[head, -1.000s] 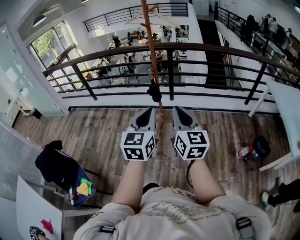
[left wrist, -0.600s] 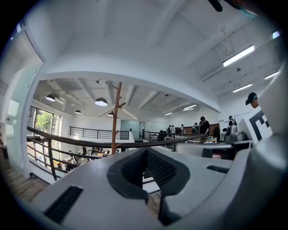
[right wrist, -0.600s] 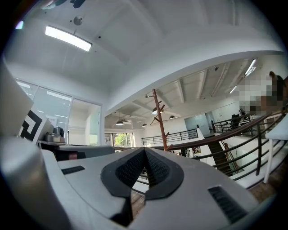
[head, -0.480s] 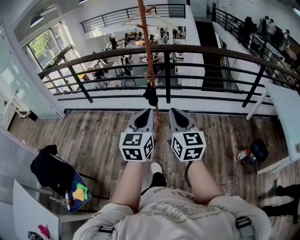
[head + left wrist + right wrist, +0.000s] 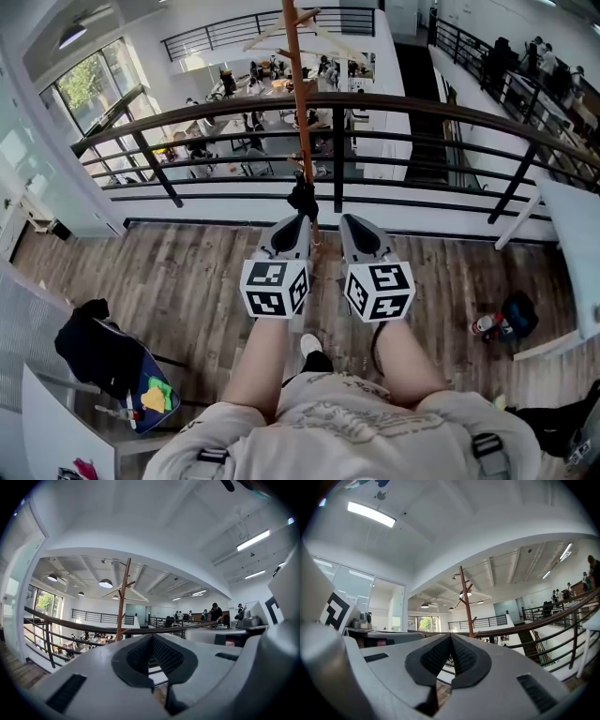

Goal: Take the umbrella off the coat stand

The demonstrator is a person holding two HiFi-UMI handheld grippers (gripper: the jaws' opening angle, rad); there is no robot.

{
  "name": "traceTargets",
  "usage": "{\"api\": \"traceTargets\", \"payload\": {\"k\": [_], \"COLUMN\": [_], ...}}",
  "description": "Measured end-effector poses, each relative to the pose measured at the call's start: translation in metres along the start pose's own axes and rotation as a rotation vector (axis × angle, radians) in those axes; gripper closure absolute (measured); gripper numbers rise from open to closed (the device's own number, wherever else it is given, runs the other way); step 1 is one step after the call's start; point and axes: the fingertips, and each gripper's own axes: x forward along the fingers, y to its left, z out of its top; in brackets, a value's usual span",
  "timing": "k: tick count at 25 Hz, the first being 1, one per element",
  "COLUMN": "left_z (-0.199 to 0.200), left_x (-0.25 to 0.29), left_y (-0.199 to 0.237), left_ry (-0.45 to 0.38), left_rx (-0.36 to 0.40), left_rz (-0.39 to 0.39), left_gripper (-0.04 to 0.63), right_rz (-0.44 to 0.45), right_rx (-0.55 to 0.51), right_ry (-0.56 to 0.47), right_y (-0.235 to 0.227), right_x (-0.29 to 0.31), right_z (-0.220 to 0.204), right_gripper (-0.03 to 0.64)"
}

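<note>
Left gripper and right gripper are both held level, side by side. Both have their jaws pressed together with nothing between the pads; each gripper view confirms it.

The thin brown wooden coat stand is dead ahead, between the two tips, and near the dark metal railing. The small black bundle hanging low on the pole looks like the folded umbrella. It sits just beyond the tips and is not touched yet. I can't tell how it's hooked on, and both gripper views hide it behind their own jaws.

Risks from here:
- If the jaws aren't opened before reaching in, the tips just shove the bundle. It then swings or slips off its peg.
- A straight pull instead of a lift could snag the strap or loop on the peg, and the light pole would tip with it.
- A one-sided or shallow pinch on soft fabric could slip. A drop this near the railing could go through the bars to the floor below, where people are sitting.
- The second gripper could bump the pole while the first one grabs.
</note>
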Motion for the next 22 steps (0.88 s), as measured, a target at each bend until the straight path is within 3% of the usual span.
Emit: {"api": "traceTargets", "payload": {"k": [22], "left_z": [0.011], "left_x": [0.185], "left_y": [0.184], "left_ry": [0.013], "left_rx": [-0.049], "left_rz": [-0.006], "left_gripper": [0.591], "right_rz": [0.008], "right_rx": [-0.077], "right_ry": [0.033], "right_y": [-0.031], "right_x": [0.257], "right_z": [-0.003], "right_gripper": [0.615]}}
